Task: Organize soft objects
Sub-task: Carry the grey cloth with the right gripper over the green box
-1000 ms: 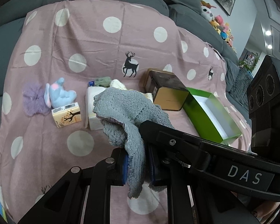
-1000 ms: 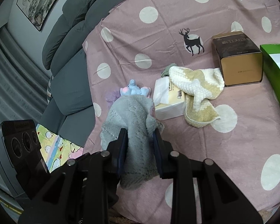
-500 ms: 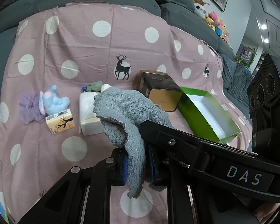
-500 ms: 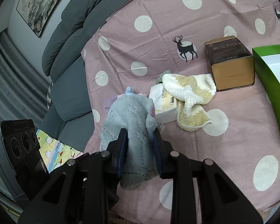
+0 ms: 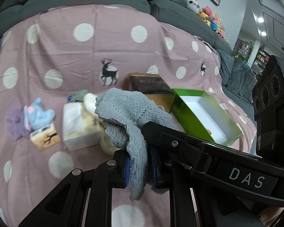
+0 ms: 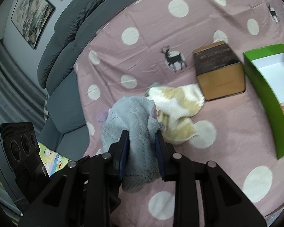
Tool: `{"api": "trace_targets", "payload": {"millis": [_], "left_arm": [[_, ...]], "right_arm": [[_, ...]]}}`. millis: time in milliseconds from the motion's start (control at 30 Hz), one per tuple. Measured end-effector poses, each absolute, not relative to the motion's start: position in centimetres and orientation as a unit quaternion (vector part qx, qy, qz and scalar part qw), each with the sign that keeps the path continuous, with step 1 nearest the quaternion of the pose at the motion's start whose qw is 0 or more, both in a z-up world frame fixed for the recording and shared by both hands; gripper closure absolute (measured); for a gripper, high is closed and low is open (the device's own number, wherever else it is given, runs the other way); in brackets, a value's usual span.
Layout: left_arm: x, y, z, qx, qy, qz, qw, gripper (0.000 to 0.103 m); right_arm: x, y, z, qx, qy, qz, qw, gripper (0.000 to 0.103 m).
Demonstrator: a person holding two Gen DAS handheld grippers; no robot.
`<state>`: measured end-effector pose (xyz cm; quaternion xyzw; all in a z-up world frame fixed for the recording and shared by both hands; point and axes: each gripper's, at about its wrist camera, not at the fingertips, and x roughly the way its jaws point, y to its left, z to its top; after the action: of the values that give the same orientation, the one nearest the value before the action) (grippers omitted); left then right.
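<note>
Gripping one grey knitted cloth [image 5: 130, 113] between them, both tongs are closed on it: the left tongs [image 5: 140, 167] pinch a thin fold that hangs down between their blue pads, and the right tongs [image 6: 142, 147] clamp a thicker bunch of the same cloth [image 6: 134, 117], with the fabric draped across from one to the other above the sofa. The sofa [image 6: 66, 37] is dark grey and covered by a pink blanket [image 5: 66, 56] printed with white dots and small deer. On the blanket, beyond the cloth, lie a cream-and-yellow towel [image 6: 178, 104], a white pack of tissues [image 5: 77, 124], a smaller tissue packet with a tree print [image 5: 45, 139], a blue plush toy [image 5: 38, 115] and a purple fluffy scrunchie [image 5: 14, 125] just beside it. A small green cloth item [image 5: 77, 95] shows behind the tissue pack. Further right stands a brown and gold box [image 6: 219, 71], and next to it an open green box with a white inside [image 5: 204, 113], lying well apart from the held cloth.
</note>
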<state>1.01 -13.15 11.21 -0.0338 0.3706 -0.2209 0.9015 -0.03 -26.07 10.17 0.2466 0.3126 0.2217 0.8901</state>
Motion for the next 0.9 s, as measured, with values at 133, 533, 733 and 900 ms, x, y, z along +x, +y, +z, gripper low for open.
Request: {"api": "trace_targets", "payload": {"millis": [133, 533, 733, 900], "left_arm": [[2.9, -15.9, 11.2, -0.022, 0.367, -0.244, 0.898, 0.086], [8.5, -27.4, 11.1, -0.001, 0.358, -0.336, 0.871, 0.086], [9.9, -33.2, 9.3, 0.013, 0.368, -0.392, 0.843, 0.086], [10.8, -36.7, 7.2, 0.02, 0.401, -0.417, 0.816, 0.086]], "right_arm": [[1.2, -28.7, 10.2, 0.258, 0.301, 0.201, 0.896, 0.076], [4.5, -39.3, 10.8, 0.287, 0.263, 0.075, 0.918, 0.076], [4.3, -45.3, 8.8, 0.325, 0.249, 0.004, 0.912, 0.076], [3.9, -48.7, 6.4, 0.366, 0.25, -0.038, 0.896, 0.077]]}}
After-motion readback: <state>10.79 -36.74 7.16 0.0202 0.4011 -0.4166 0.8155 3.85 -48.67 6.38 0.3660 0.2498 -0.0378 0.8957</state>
